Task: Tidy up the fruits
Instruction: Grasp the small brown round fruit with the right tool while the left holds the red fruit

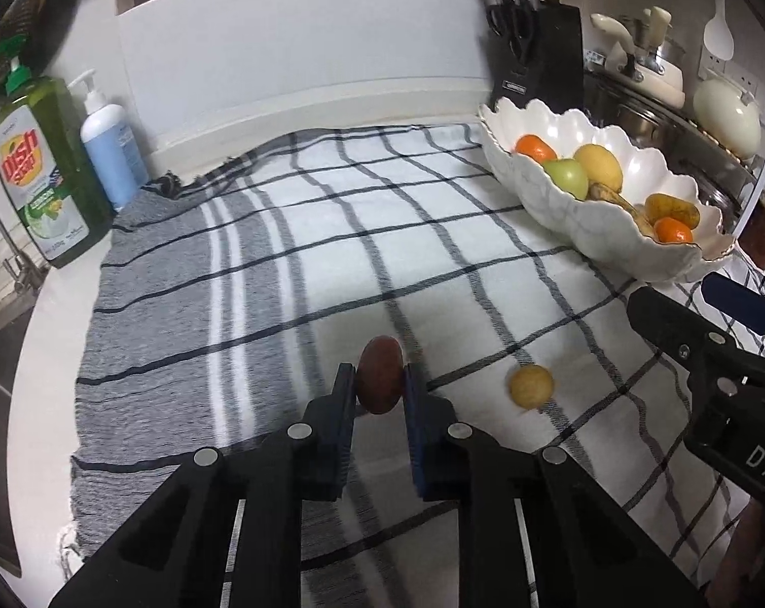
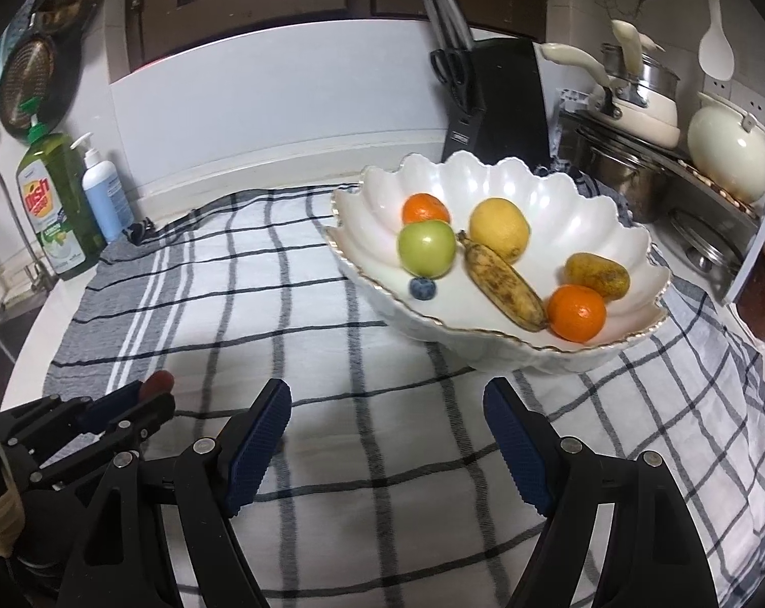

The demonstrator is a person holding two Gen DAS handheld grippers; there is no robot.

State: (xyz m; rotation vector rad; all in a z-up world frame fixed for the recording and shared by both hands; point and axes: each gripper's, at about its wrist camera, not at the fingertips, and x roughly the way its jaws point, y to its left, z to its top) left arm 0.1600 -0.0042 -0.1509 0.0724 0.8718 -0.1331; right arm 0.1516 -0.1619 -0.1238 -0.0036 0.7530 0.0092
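On a kitchen counter draped with a grey-and-white checked cloth (image 1: 331,233), my left gripper (image 1: 379,380) pinches a small dark red fruit (image 1: 379,380) between its blue-padded fingers (image 1: 416,405), the pads pressed against both sides of it. From the right wrist view the same fruit shows as a red tip (image 2: 159,381) poking past the left tongs at the lower left. A small round yellow fruit (image 1: 531,386) lies loose on the cloth just to the right of the held one, apart from both tools.

My right gripper (image 2: 387,435) stands spread wide over bare cloth, nothing between its pads, pointing toward the scalloped white bowl (image 2: 494,177) that sits near the far right edge of the cloth. Inside the bowl I can see two oranges (image 2: 576,311), a green apple (image 2: 427,254), a yellow lemon-like fruit (image 2: 500,228), a spotted brown banana (image 2: 506,283), a yellow-brown fruit (image 2: 597,273) and a blueberry (image 2: 422,288) resting by the apple.

At the back left stand a green dish soap bottle (image 1: 42,172) and a white-and-blue pump bottle (image 1: 109,152), side by side against the wall. A black knife block (image 2: 499,101) rises behind the bowl, with cream-coloured pots (image 2: 646,111) and steel pans stacked on a rack to the right
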